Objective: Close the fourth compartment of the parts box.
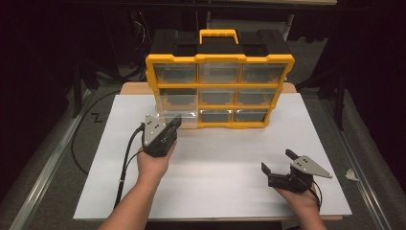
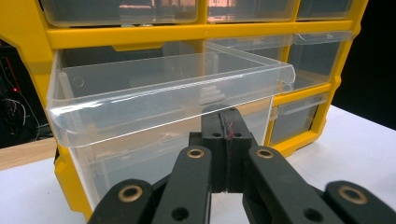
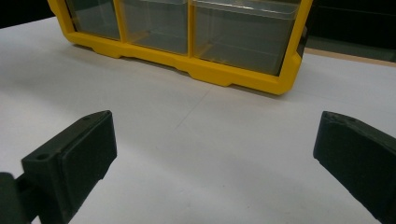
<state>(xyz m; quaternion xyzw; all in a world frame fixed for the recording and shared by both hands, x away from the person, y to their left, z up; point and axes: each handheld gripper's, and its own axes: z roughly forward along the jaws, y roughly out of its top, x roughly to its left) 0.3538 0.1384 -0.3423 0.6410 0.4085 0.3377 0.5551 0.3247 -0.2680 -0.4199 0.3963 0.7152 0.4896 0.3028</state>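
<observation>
Best to draw that clear drawer straight out, level, so it doesn't bind in the yellow organizer. The left gripper, jaws pressed together, sits just under its front lip at the bottom-left slot. The right gripper rests wide open, well apart.

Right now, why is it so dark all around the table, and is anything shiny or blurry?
In the high view, light falls on the white table while the room around stays black. In the left gripper view, the clear drawer shows pale glare along its front lip, and the left gripper looks soft, being so close. In the right gripper view, the right gripper is blurry at its edges.
</observation>
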